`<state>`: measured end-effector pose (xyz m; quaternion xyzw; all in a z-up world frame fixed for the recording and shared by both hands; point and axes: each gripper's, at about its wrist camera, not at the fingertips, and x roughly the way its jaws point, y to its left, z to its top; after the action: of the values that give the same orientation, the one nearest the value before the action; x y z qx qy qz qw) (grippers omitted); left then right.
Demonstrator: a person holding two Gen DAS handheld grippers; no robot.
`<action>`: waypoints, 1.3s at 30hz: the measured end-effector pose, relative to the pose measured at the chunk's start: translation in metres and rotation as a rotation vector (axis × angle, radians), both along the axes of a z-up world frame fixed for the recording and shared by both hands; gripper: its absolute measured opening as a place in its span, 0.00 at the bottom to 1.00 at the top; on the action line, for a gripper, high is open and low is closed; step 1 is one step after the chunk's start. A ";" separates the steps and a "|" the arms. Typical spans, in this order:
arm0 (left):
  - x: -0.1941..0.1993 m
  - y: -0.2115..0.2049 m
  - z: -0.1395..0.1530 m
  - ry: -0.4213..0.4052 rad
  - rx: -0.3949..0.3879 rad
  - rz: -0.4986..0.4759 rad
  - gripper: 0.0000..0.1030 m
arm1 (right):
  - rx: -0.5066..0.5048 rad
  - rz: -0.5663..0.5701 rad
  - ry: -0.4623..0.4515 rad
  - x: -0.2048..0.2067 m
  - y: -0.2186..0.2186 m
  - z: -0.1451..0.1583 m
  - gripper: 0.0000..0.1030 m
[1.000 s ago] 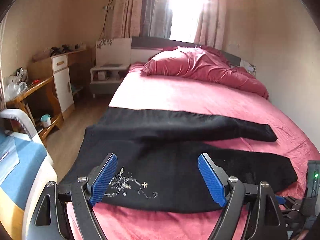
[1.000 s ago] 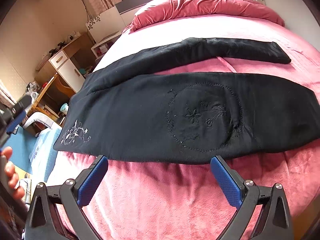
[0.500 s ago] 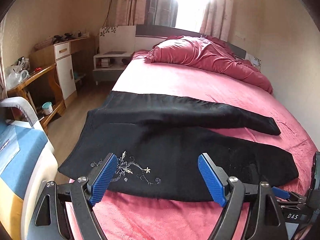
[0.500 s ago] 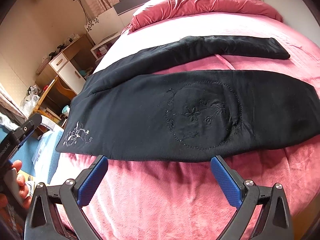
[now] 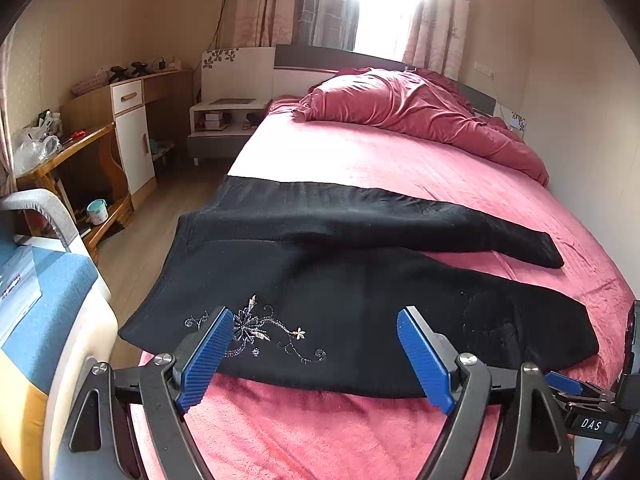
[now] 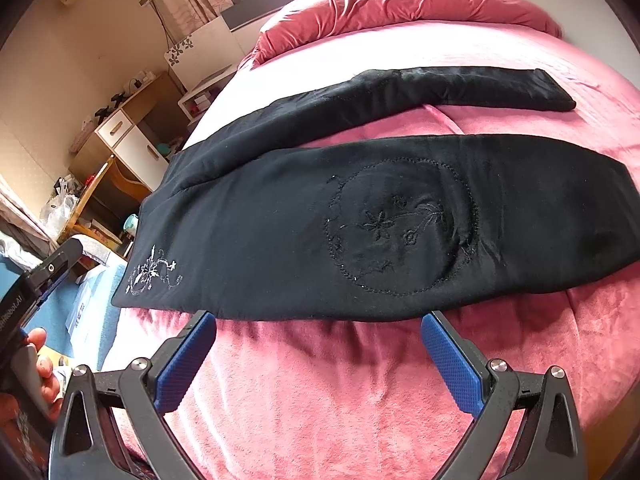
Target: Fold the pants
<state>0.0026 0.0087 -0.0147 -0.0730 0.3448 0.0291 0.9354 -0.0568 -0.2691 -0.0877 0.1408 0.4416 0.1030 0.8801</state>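
Observation:
Black pants (image 5: 352,280) lie spread flat across the pink bed, waist at the left edge, both legs running right. They also show in the right wrist view (image 6: 280,224). White flower embroidery (image 5: 260,332) marks the near hip; a dark stitched circle (image 6: 404,228) marks the near leg. My left gripper (image 5: 316,354) is open and empty, just above the near edge of the pants at the hip. My right gripper (image 6: 318,354) is open and empty, just short of the near leg's edge.
A rumpled pink duvet (image 5: 420,112) lies at the head of the bed. A wooden desk and cabinet (image 5: 120,120) and a nightstand (image 5: 228,120) stand to the left. A blue-topped chair (image 5: 40,300) is close at the bed's left. A wall runs along the right.
Both grippers have drawn back a little toward the near side of the bed, so the pants sit further from the fingers. Both stay open; the pants have not moved.

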 end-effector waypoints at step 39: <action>0.034 0.196 -0.117 0.349 -0.534 0.396 0.35 | 0.370 -0.751 0.122 0.012 -0.290 -0.079 0.36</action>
<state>0.0367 0.2051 -0.1320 -0.3737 0.4736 0.1304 0.7868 -0.0447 -0.5587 -0.1669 0.4537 0.3850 -0.1558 0.7885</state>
